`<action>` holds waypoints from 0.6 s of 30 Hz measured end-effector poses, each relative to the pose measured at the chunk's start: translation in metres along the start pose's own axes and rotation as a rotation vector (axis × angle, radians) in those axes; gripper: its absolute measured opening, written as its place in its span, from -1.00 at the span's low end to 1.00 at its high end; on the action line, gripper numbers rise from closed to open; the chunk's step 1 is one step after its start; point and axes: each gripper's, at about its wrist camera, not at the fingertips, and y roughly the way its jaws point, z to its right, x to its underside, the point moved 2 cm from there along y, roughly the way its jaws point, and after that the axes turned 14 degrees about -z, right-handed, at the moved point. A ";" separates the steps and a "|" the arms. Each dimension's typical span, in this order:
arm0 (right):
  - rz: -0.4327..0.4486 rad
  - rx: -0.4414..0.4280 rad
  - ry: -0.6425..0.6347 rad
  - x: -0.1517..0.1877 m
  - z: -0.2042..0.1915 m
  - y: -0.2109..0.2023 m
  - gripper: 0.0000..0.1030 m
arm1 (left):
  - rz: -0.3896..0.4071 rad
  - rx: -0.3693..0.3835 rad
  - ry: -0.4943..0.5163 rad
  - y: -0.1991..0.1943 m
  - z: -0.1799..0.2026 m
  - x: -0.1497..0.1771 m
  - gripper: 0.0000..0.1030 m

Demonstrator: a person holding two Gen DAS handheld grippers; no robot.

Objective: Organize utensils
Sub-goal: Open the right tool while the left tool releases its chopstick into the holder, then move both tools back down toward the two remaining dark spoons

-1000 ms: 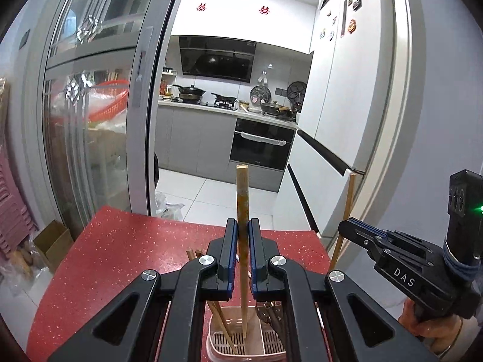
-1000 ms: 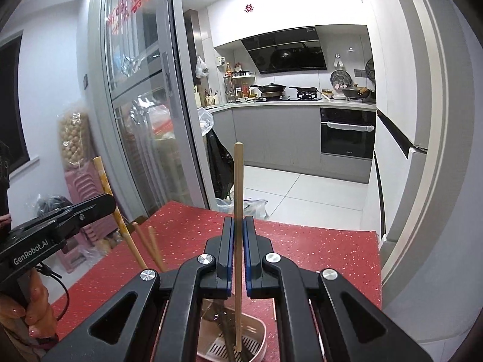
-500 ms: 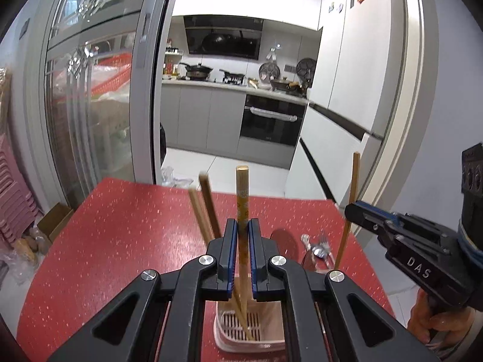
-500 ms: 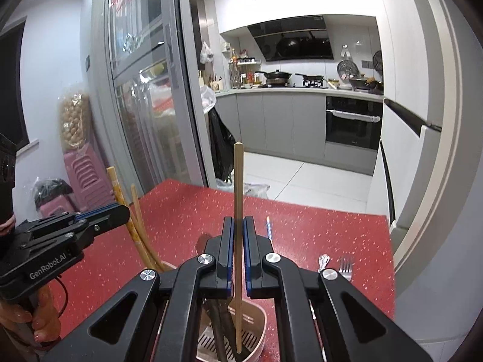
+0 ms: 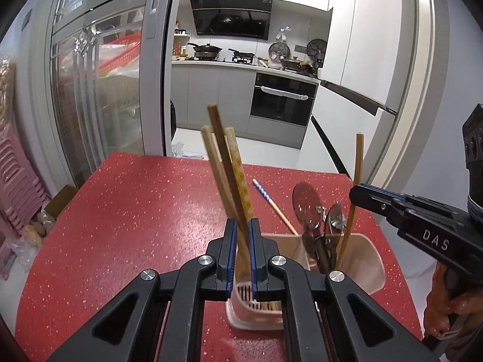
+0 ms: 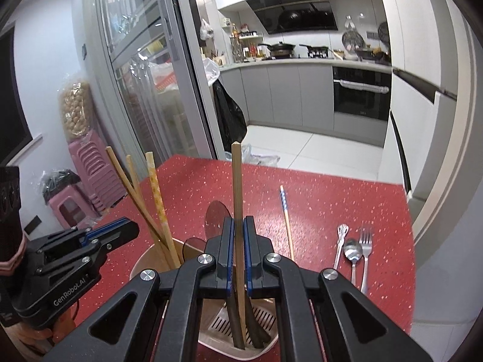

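While both grippers have come down over the pink utensil holder [image 5: 372,259], each chopstick now reaches into it instead of hanging above. The left gripper [image 5: 240,238] is clamped on a patterned chopstick [image 5: 240,178], which leans against two plain chopsticks [image 5: 219,163] already in the holder's left compartment. The right gripper [image 6: 238,235] is clamped on a plain wooden chopstick [image 6: 237,187], upright, its lower end at the slotted floor of the right compartment beside dark-handled utensils. On the red tabletop [image 6: 332,199], a blue-patterned chopstick [image 6: 285,211] lies past the holder toward the far edge, with two spoons and a fork [image 6: 365,247] near the right edge. Both sticks look ready for release; those loose pieces are left to sort.
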 end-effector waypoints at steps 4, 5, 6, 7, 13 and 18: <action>-0.014 -0.003 0.006 0.001 0.000 0.000 -0.86 | -0.021 -0.001 -0.008 -0.002 -0.002 0.009 -0.38; -0.016 -0.001 0.006 0.002 0.000 0.000 -0.86 | -0.027 -0.001 -0.011 -0.002 -0.003 0.011 -0.38; -0.019 -0.001 0.007 0.002 -0.001 0.000 -0.86 | -0.032 -0.001 -0.013 -0.003 -0.004 0.014 -0.38; -0.027 -0.004 0.010 0.003 -0.001 0.000 -0.86 | -0.039 -0.002 -0.016 -0.003 -0.004 0.016 -0.38; -0.051 -0.014 0.035 0.010 -0.001 -0.004 -0.20 | -0.091 0.000 -0.022 0.000 -0.008 0.034 -0.38; -0.045 -0.020 0.034 0.023 -0.007 -0.020 -0.12 | -0.118 -0.005 -0.018 -0.005 -0.010 0.048 -0.38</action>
